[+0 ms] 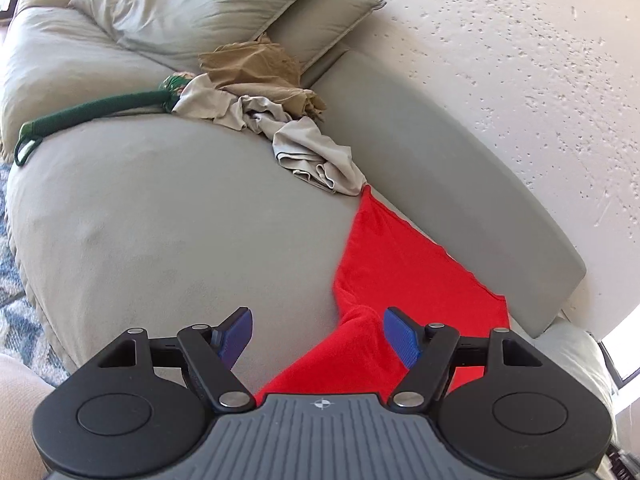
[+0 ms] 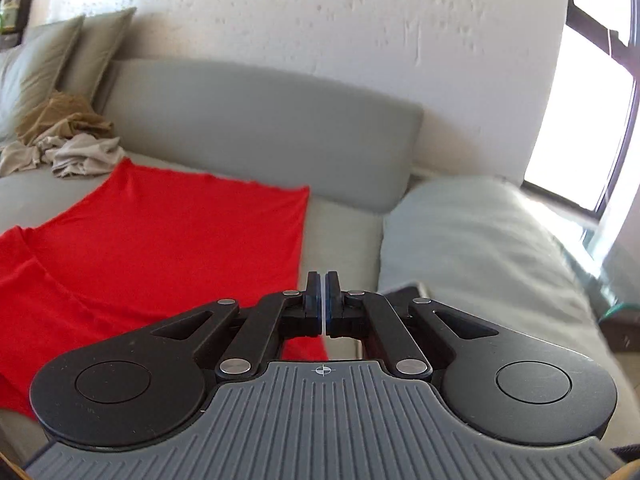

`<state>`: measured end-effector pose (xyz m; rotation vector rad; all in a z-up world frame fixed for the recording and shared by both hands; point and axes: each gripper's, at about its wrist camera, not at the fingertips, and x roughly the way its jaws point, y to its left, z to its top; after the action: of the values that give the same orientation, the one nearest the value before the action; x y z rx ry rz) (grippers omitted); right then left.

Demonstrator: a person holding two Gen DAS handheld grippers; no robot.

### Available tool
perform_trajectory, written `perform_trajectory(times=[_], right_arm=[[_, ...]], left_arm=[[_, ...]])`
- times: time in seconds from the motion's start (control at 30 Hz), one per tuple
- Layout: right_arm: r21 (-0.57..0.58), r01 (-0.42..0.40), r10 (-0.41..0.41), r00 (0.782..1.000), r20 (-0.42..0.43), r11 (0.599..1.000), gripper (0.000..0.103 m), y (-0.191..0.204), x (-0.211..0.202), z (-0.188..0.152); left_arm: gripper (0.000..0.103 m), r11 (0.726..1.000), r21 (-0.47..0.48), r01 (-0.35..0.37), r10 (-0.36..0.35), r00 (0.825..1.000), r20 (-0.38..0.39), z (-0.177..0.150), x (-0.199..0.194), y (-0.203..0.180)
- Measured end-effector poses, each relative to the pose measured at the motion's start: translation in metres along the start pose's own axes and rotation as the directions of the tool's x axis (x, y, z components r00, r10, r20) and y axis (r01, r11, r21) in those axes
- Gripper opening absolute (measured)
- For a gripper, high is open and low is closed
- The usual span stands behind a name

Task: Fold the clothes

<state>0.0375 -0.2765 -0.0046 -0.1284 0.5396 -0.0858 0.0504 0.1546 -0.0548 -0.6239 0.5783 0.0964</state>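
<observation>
A red garment lies spread on the grey sofa seat, running from the crumpled pile to beneath my left gripper. That gripper is open; a bunched fold of the red cloth rises beside its right blue pad, and the pads do not press it. In the right wrist view the red garment lies flat to the left. My right gripper hovers over its right edge, shut, with nothing visible between its pads.
A crumpled pile of beige and tan clothes sits against the backrest. A green rope-like item lies farther left. Pillows stand behind, a pale cushion lies right, near a window.
</observation>
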Motion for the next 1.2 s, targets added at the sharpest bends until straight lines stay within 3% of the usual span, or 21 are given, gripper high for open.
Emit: perform_trajectory(times=[0.03,0.1,0.17,0.23,0.3,0.4,0.57,0.63,0.67,0.77,0.87,0.97,1.07,1.1,1.2], right_arm=[[0.1,-0.05,0.054,0.998,-0.04,0.994,0.003,-0.014,0.007,-0.01],[0.312,-0.135,0.156,0.987,-0.045,0.941,0.014,-0.044,0.012,-0.029],[0.438,-0.161,0.199,0.979,-0.043,0.885,0.024,-0.065,0.015,-0.035],[0.481,-0.185,0.216,0.976,-0.01,0.857,0.043,-0.076,0.014,-0.034],[0.484,-0.194,0.222,0.975,-0.001,0.853,0.052,-0.078,0.015,-0.035],[0.436,-0.206,0.242,0.97,-0.028,0.876,0.052,-0.061,0.016,-0.032],[0.247,-0.246,0.277,0.956,-0.098,0.937,0.053,-0.009,0.012,-0.019],[0.141,-0.258,0.277,0.952,-0.131,0.956,0.066,0.023,0.01,-0.013],[0.085,-0.257,0.268,0.952,-0.146,0.963,0.067,0.04,0.01,-0.01],[-0.036,-0.204,0.194,0.963,-0.189,0.978,0.063,0.082,0.022,-0.002],[0.01,-0.146,0.143,0.948,-0.285,0.989,0.055,0.1,0.051,0.003],[0.106,-0.107,0.14,0.916,-0.376,0.989,0.053,0.096,0.079,-0.002],[0.115,-0.063,0.101,0.926,-0.365,0.991,0.026,0.089,0.082,-0.005],[0.136,-0.061,0.108,0.925,-0.365,0.989,0.013,0.084,0.081,-0.004],[0.194,-0.052,0.115,0.937,-0.33,0.98,0.006,0.067,0.07,0.0]], left_arm=[[0.069,1.0,-0.004,0.004,-0.004,1.0,-0.01,0.002,0.001,0.002],[0.069,1.0,0.028,0.0,0.002,0.999,-0.041,0.006,0.004,-0.001],[0.069,0.991,0.135,-0.012,0.023,0.996,-0.081,0.007,0.011,-0.015],[0.069,0.967,0.255,-0.013,0.042,0.993,-0.108,0.004,0.018,-0.033],[0.07,0.934,0.356,-0.01,0.061,0.989,-0.133,-0.001,0.025,-0.05],[0.072,0.899,0.437,-0.018,0.082,0.988,-0.129,-0.009,0.034,-0.063],[0.072,0.93,0.366,-0.014,0.069,0.988,-0.14,-0.016,0.042,-0.053],[0.072,0.936,0.351,-0.02,0.067,0.99,-0.122,-0.016,0.04,-0.051],[0.072,0.938,0.345,-0.023,0.066,0.992,-0.112,-0.016,0.038,-0.05],[0.072,0.942,0.333,-0.031,0.069,0.992,-0.102,-0.015,0.036,-0.047],[0.072,0.956,0.291,-0.025,0.06,0.992,-0.112,-0.013,0.034,-0.04],[0.072,0.969,0.249,-0.007,0.041,0.99,-0.132,-0.01,0.034,-0.033],[0.072,0.973,0.23,-0.008,0.04,0.99,-0.134,-0.008,0.035,-0.027],[0.072,0.975,0.223,-0.008,0.039,0.99,-0.137,-0.007,0.035,-0.025],[0.072,0.979,0.202,-0.004,0.033,0.99,-0.14,-0.005,0.034,-0.02]])
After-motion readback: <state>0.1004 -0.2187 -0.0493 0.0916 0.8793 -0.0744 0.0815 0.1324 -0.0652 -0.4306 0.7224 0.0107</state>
